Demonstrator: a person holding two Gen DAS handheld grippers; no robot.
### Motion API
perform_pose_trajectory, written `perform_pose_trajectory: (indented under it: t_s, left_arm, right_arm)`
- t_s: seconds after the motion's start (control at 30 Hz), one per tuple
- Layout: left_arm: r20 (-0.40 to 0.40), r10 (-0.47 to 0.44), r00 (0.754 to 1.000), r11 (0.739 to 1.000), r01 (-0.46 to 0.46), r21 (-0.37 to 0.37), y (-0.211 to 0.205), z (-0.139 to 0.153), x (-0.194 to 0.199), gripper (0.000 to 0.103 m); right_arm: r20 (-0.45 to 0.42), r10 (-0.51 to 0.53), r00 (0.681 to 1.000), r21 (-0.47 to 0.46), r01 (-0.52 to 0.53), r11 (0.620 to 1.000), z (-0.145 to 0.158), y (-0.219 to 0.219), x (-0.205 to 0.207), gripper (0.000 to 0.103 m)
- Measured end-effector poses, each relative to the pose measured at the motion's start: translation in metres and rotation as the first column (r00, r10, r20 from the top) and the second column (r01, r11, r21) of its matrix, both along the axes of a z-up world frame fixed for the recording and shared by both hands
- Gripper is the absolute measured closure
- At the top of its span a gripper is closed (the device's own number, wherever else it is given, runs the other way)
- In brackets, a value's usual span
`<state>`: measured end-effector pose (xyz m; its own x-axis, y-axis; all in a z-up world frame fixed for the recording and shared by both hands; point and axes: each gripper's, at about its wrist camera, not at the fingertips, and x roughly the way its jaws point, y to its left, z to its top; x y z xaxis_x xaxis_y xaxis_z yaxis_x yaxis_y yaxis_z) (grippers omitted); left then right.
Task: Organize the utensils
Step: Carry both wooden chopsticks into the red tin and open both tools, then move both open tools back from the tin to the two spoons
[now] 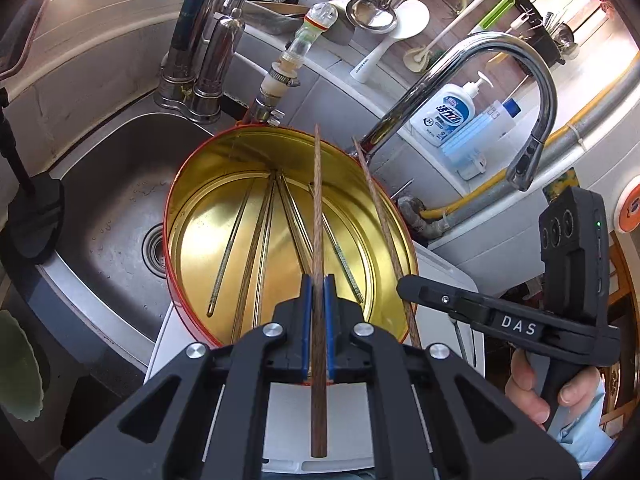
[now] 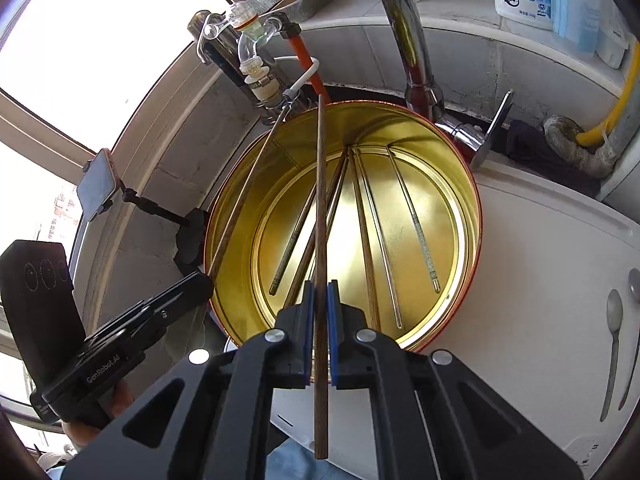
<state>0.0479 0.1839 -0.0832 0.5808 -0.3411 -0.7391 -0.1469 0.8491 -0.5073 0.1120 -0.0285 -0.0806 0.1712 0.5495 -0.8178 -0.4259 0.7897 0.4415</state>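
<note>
A round tin (image 1: 170, 216), gold inside and red outside, stands on a white board beside the sink. Several wooden and metal chopsticks (image 1: 248, 256) lie fanned on its bottom. My left gripper (image 1: 318, 280) is shut on a wooden chopstick (image 1: 317, 200) that points over the tin's opening. To its right, my right gripper (image 1: 404, 286) is shut on a second wooden chopstick (image 1: 378, 216) slanting over the rim. In the right wrist view, my right gripper (image 2: 320, 286) clamps its chopstick (image 2: 320, 184) above the tin (image 2: 476, 208). The left gripper (image 2: 202, 282) holds its chopstick (image 2: 248, 192) at the left rim.
A steel sink (image 1: 112, 184) lies left of the tin, with a curved faucet (image 1: 532, 92) and a soap bottle (image 1: 448, 114) behind it. Ladles and spoons (image 1: 372, 12) hang on the wall. Two spoons (image 2: 614, 320) lie on the white board (image 2: 540, 260). A phone on a stand (image 2: 98, 186) sits left.
</note>
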Motion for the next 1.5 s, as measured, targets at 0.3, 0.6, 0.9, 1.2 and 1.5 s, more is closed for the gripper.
perform_pose_trajectory:
  t_s: [0.3, 0.6, 0.9, 1.2, 1.5]
  left_arm:
    - [-0.095, -0.035, 0.995, 0.997, 0.028, -0.070, 0.019, -0.037, 0.038, 0.097]
    - [-0.147, -0.033, 0.989, 0.999, 0.027, -0.041, 0.034, -0.059, 0.061, 0.097]
    - [-0.100, -0.080, 0.992, 0.979, 0.097, 0.178, 0.013, -0.042, 0.049, 0.037]
    - [-0.121, -0.080, 0.989, 0.980, 0.101, 0.172, 0.015, -0.048, 0.056, 0.037]
    - [-0.126, -0.091, 0.988, 0.977, 0.113, 0.183, 0.010, -0.050, 0.054, 0.037]
  right_arm:
    - [-0.092, -0.021, 0.996, -0.068, 0.015, 0.998, -0.028, 0.030, 0.030, 0.096]
    - [-0.131, -0.032, 0.991, -0.129, 0.015, 0.992, -0.053, 0.053, 0.060, 0.096]
    - [-0.048, -0.073, 0.996, -0.141, 0.066, 0.988, -0.034, 0.048, 0.066, 0.052]
    - [-0.044, -0.084, 0.995, -0.139, 0.077, 0.987, -0.034, 0.046, 0.067, 0.040]
    - [-0.041, -0.095, 0.995, -0.128, 0.089, 0.988, -0.033, 0.040, 0.064, 0.036]
